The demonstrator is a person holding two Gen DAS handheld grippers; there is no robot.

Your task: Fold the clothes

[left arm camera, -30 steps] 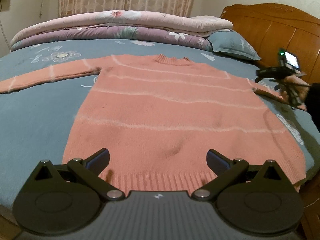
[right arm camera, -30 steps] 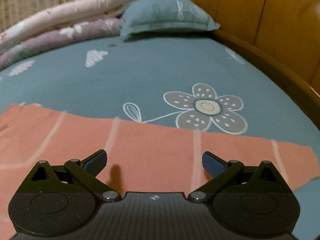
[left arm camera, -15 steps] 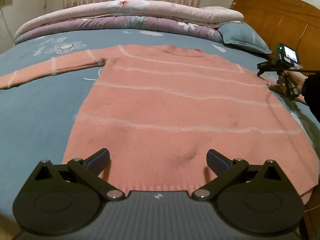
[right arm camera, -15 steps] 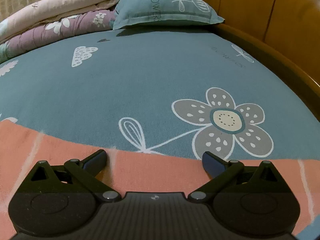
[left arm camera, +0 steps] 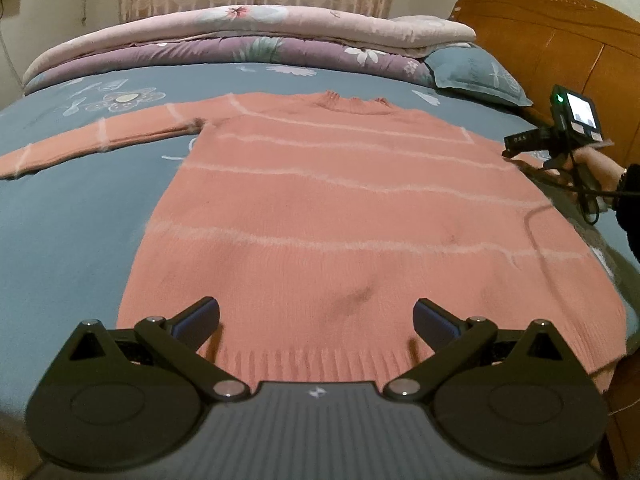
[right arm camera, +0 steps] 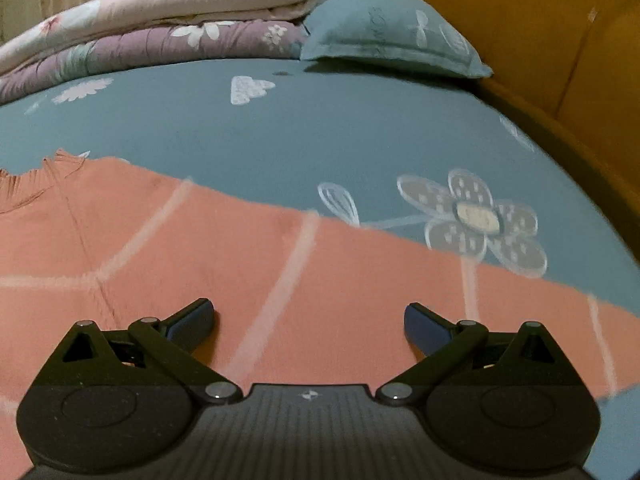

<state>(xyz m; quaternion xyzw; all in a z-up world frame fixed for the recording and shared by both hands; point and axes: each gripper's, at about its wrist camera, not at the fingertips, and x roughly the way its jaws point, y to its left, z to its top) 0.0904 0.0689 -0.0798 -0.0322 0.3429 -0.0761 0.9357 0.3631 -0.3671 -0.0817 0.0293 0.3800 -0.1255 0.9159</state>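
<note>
**Both tongs released over a flat sweater**

The left gripper [left arm camera: 316, 316] is held spread wide above the ribbed hem, nothing gripped. The right gripper [right arm camera: 308, 318] is likewise released, poised over the right sleeve [right arm camera: 360, 280], presumably so that it can be folded inward first. The pink sweater [left arm camera: 340, 208] is laid flat on the blue bedsheet [left arm camera: 72, 220], sleeves outstretched, ready for folding.

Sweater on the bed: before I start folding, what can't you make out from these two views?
- Sweater: in the left wrist view, the left tool covers the middle of its hem.
- Right sleeve: in the right wrist view, the cuff is cut off by the frame edge; motion blur softens the cloth.
- Right tool: in the left wrist view, its tips are too small to read.
</note>
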